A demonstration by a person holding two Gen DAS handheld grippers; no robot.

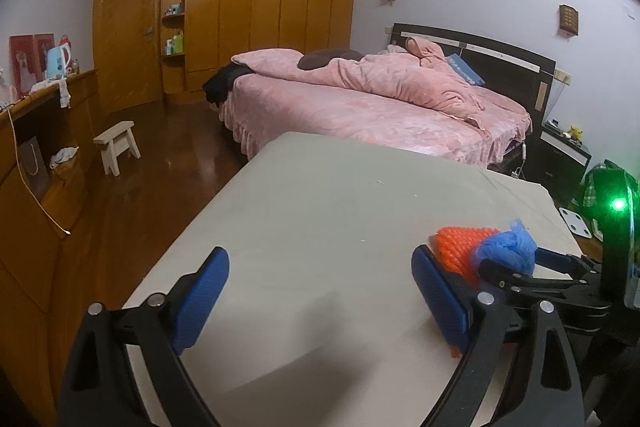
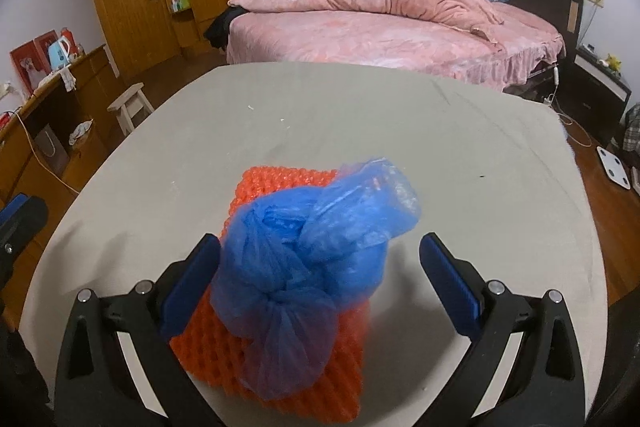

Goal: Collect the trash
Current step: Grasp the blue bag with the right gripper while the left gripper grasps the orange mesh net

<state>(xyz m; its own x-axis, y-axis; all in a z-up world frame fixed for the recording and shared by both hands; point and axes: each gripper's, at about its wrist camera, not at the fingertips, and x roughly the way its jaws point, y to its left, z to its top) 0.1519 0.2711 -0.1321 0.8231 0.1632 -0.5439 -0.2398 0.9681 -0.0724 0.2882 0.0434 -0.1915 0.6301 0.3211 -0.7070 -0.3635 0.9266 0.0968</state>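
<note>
A knotted blue plastic bag (image 2: 304, 251) lies on top of an orange foam net (image 2: 276, 355) on the grey table (image 2: 400, 131). My right gripper (image 2: 320, 279) is open, its blue fingers on either side of the bag, the left finger touching or almost touching it. In the left wrist view the orange net (image 1: 460, 247) and blue bag (image 1: 508, 247) lie just right of my left gripper (image 1: 320, 295), which is open and empty above the table (image 1: 320, 195). The right gripper (image 1: 532, 267) shows at the bag there.
A pink bed (image 1: 360, 103) stands beyond the table. A wooden wardrobe (image 1: 240, 7) fills the back wall. A small white stool (image 1: 118, 143) and a wooden desk (image 1: 36, 155) with clutter are at the left. A dark nightstand (image 1: 560, 155) and a white scale (image 1: 576, 223) are at the right.
</note>
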